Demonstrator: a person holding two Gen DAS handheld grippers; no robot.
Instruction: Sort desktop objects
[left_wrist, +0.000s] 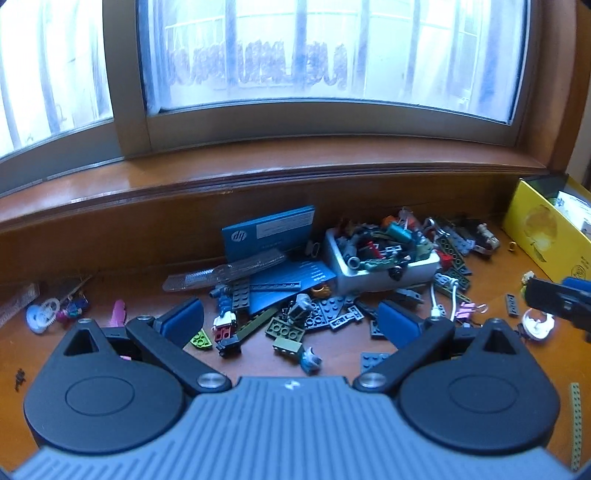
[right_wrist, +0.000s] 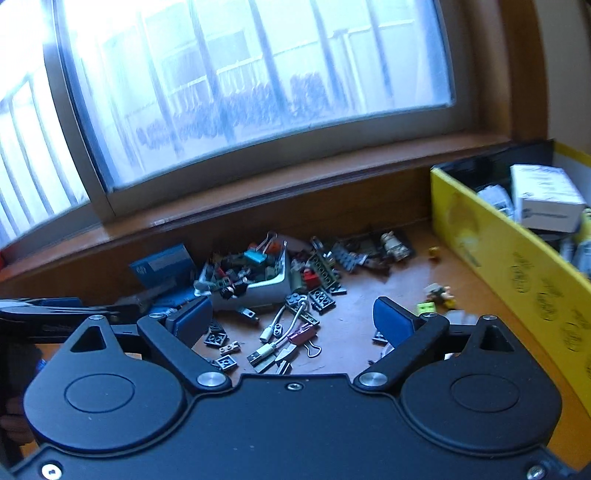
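A: In the left wrist view we see our left hand-held gripper (left_wrist: 291, 319) with its blue pads spread wide and nothing between them; below the gap lies a heap of toy bricks (left_wrist: 295, 325) on the wooden desk (left_wrist: 55, 354)

B: Agreed; behind the heap stands a white tray (left_wrist: 384, 275) crammed with more bricks and small parts; to its left a blue card (left_wrist: 269, 232) leans against the wall under the window sill (left_wrist: 258, 166), with a clear ruler (left_wrist: 225, 271) lying across a second blue sheet

A: We also see a white cable (left_wrist: 443, 299) just right of the tray, a pink binder clip (left_wrist: 467, 308) beside it, and a yellow box (left_wrist: 543, 232) at the far right; the dark tip of our right hand-held gripper (left_wrist: 561, 299) pokes in from the right edge

B: In the right wrist view our right hand-held gripper (right_wrist: 293, 317) is likewise wide open, holding nothing; the cable (right_wrist: 280, 332) and binder clip (right_wrist: 306, 338) lie on the desk (right_wrist: 369, 295) within the gap, untouched

A: The tray (right_wrist: 258, 286) sits beyond the left pad, tilted, bricks (right_wrist: 325, 273) scattered around it; the yellow box (right_wrist: 517, 280) runs along the right side with a white carton (right_wrist: 546, 199) inside; a small figure (right_wrist: 395, 245) lies near the wall; our left hand-held gripper (right_wrist: 48, 314) shows at the left edge, though there we cannot tell how its jaws stand
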